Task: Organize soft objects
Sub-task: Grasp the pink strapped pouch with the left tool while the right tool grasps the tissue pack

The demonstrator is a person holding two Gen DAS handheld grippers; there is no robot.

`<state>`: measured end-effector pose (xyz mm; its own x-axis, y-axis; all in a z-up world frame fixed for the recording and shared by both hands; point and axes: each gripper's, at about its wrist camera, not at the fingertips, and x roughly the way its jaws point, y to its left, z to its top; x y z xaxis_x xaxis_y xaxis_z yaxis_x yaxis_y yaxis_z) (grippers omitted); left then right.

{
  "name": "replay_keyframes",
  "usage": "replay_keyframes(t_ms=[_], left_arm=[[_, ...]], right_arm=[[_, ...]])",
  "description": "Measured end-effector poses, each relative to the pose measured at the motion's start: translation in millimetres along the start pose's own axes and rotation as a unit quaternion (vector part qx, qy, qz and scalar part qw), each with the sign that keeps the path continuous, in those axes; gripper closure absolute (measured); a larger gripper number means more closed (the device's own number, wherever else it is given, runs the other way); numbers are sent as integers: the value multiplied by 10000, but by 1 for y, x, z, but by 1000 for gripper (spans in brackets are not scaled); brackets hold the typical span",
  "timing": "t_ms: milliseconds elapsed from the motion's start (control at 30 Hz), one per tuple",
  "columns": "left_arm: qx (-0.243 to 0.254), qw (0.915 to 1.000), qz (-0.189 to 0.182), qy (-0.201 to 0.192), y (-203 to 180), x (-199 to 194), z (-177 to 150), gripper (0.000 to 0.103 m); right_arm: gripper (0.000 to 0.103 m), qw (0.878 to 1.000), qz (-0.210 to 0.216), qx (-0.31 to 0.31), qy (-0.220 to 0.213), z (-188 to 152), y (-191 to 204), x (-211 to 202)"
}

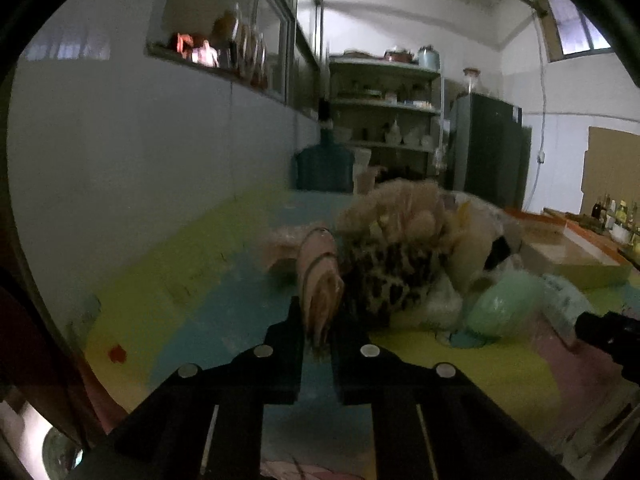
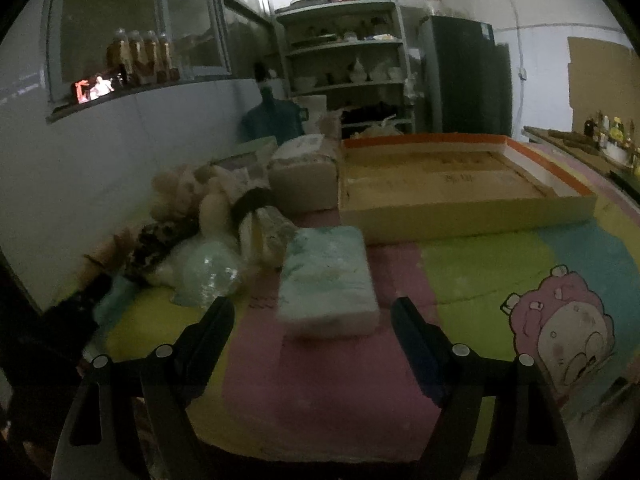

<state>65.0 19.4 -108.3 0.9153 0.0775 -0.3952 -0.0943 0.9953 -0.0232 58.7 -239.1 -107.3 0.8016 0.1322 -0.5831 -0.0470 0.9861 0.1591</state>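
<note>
Left tool [image 1: 318, 340] clamped on the pinkish limb of a plush toy [image 1: 320, 280], at the near edge of the soft pile on the striped mat [image 1: 200, 280]. Right tool [image 2: 312, 320] spread wide, empty, just short of a pale green tissue pack [image 2: 328, 280], cardboard tray [image 2: 460, 216] behind.

Left gripper [image 1: 318, 330] clamped tight on a plush toy's limb [image 1: 318, 280], pointing slightly downward. Right gripper [image 2: 312, 320] held with jaws spread wide, nothing between the pads, tilted down toward the mat.
</note>
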Motion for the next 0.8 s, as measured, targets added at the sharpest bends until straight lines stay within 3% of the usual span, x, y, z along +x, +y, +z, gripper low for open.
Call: replay_keyframes(t_ms=[167, 467, 533, 600, 800], left_arm=[[-38, 9996, -122, -244, 3, -14, 10, 91], [-44, 9990, -278, -345, -2, -22, 23, 91], [-47, 9988, -304, -379, -4, -25, 23, 91], [-54, 9986, -337, -400, -6, -26, 23, 91], [-6, 9974, -541, -475, -15, -32, 28, 91]], right_arm=[[21, 9999, -30, 9, 166, 0, -2, 8], [21, 9992, -215, 29, 347, 10, -7, 28], [27, 9989, -267, 43, 375, 11, -7, 30], [50, 9989, -251, 66, 395, 12, -9, 29], [52, 9994, -97, 150, 307, 15, -12, 21]])
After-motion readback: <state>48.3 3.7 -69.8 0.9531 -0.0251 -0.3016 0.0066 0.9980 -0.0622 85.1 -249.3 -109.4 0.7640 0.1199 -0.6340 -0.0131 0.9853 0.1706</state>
